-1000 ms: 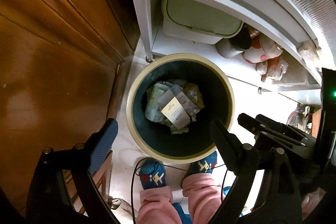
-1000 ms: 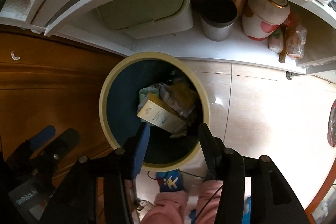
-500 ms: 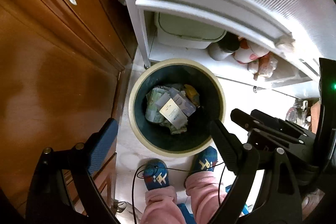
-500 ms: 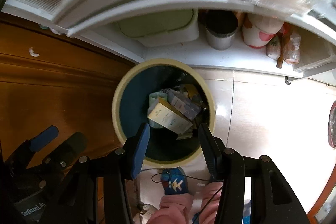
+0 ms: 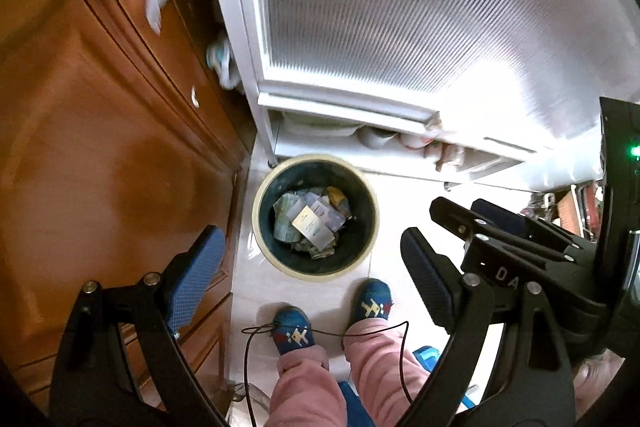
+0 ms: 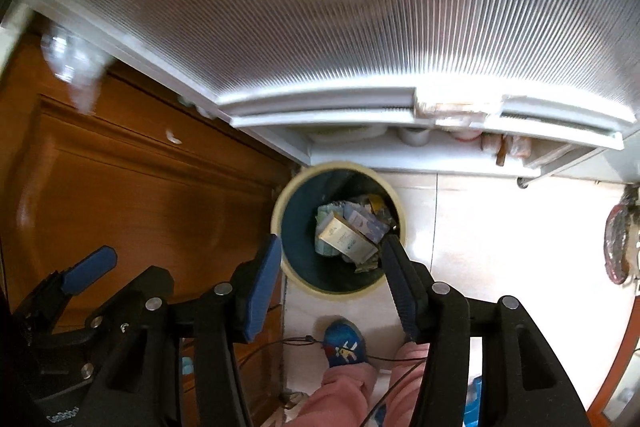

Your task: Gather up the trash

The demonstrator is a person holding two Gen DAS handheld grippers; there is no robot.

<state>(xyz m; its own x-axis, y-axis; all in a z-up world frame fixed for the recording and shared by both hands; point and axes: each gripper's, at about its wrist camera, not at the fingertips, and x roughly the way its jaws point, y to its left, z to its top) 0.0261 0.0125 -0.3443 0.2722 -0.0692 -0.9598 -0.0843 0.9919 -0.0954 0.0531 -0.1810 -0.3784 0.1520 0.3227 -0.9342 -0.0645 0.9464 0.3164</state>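
**Both grippers empty above a round bin of paper trash**

The trash bin [image 5: 316,217] is a round tub with a cream rim and a dark, smooth inner wall, standing on glossy pale floor tiles [image 6: 500,227]. In its bottom lies a crumpled heap of trash [image 5: 310,225]: flat cardboard cartons and creased paper wrappers, one pale box [image 6: 344,237] lying uppermost.

The left gripper [image 5: 308,267] has its black jaws spread wide, the blue textured pads [image 5: 196,273] well apart with nothing between them. The right gripper [image 6: 328,273] shows its jaws opening, also with nothing clamped; the bin only appears between them from far above.

A varnished wooden cabinet [image 5: 100,147] with moulded panels stands close on one side of the bin. Just behind the bin is a white shelf unit [image 6: 360,131] topped by a ribbed, translucent panel [image 6: 340,7]; its low shelf holds blurred jars and containers. Two feet in blue patterned slippers [image 5: 332,319] and pink trousers [image 5: 348,379] stand just beside the bin, with a thin dark cord [image 5: 320,333] crossing them.
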